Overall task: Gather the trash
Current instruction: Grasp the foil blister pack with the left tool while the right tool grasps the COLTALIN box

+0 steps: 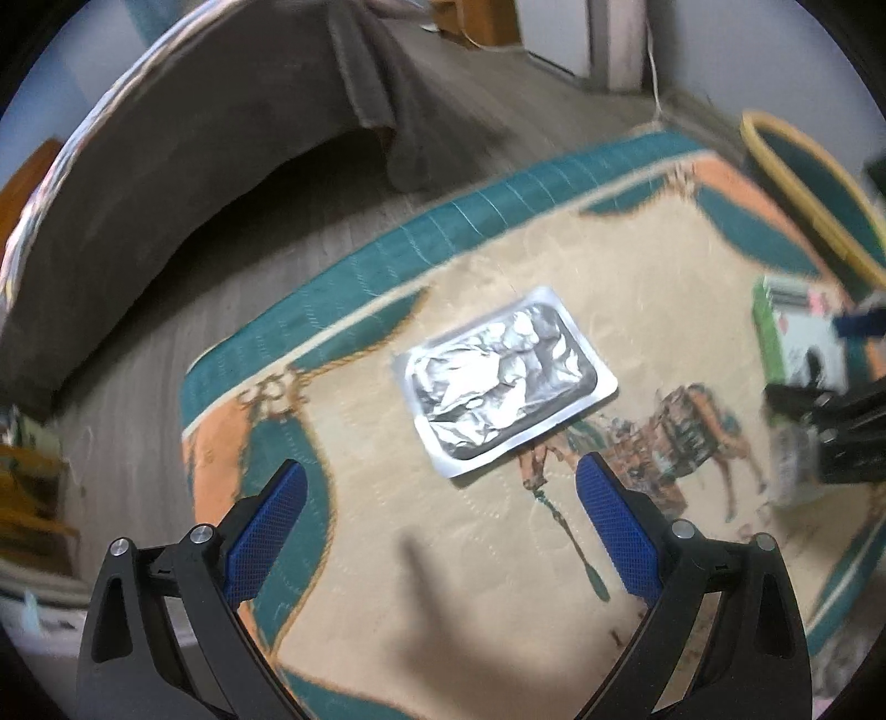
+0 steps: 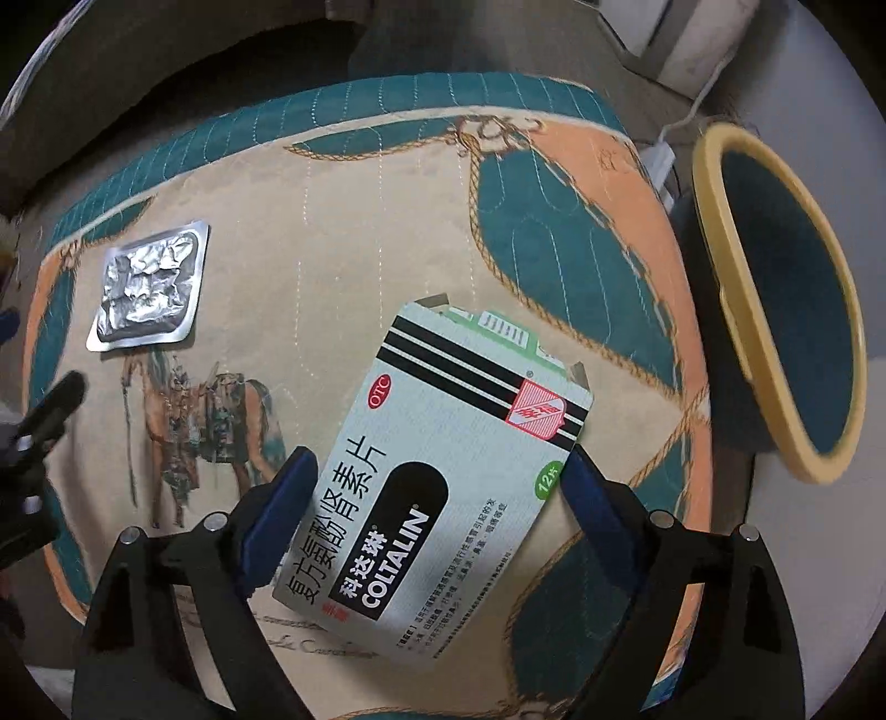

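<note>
While both claws gape, the right claw (image 2: 437,476) straddles a COLTALIN box (image 2: 443,487) (marked OTC).

Medicine box (image 2: 443,476) near the cushion's (image 2: 387,221) right edge: "COLTALIN" in white on a black band beside large Chinese characters, red "OTC" oval, green "12" disc.

Floor (image 1: 310,255): grey wood-look planks, upper and left of frame.
Rug (image 1: 443,554): beige centre, teal quilted border, orange corners, horse motif; fills lower right.
Bed (image 1: 138,166): grey drape, upper left.
Wall (image 1: 626,39): pale, top; white cable (image 1: 655,66) hanging beside it.
</note>
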`<state>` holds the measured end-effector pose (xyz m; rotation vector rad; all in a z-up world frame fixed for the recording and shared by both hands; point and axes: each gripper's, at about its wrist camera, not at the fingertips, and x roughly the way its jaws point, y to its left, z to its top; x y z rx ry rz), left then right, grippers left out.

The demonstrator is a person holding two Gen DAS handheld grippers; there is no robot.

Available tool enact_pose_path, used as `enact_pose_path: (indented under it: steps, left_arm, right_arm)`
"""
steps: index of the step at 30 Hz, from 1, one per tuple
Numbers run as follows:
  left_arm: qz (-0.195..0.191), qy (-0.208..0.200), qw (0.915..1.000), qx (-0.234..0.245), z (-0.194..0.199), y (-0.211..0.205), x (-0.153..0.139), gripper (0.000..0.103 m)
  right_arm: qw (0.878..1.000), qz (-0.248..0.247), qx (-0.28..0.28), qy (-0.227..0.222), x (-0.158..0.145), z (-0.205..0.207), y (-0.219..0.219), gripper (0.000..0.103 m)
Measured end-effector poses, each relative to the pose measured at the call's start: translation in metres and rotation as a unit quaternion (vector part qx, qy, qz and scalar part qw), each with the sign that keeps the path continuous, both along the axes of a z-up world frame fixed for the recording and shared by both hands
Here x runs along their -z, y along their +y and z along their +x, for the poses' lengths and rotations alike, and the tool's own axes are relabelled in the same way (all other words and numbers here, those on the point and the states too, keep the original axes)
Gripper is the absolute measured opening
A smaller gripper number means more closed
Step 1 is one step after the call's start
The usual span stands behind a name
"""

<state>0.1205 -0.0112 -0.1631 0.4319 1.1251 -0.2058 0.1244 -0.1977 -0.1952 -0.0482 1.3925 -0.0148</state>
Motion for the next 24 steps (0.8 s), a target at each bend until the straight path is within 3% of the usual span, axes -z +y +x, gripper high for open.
enact_pose_path:
  steps: [6, 12, 24]
  left_arm:
    - [0.029, 0.027, 0.9992, -0.001, 0.015, -0.004, 0.029, 0.098]
    - [-0.013, 0.026, 0.9992, -0.027, 0.038, -0.001, 0.028, 0.098]
    - [-0.052, 0.018, 0.9985, 0.0, 0.062, -0.025, 0.03, 0.098]
  right_arm:
    - [1.0, 0.008, -0.013, 0.014, 0.01, 0.012, -0.006, 0.089]
    - [0.999, 0.024, -0.017, 0.023, 0.017, 0.028, -0.013, 0.091]
    - [0.999, 0.016, -0.041, 0.014, 0.021, 0.053, -0.017, 0.094]
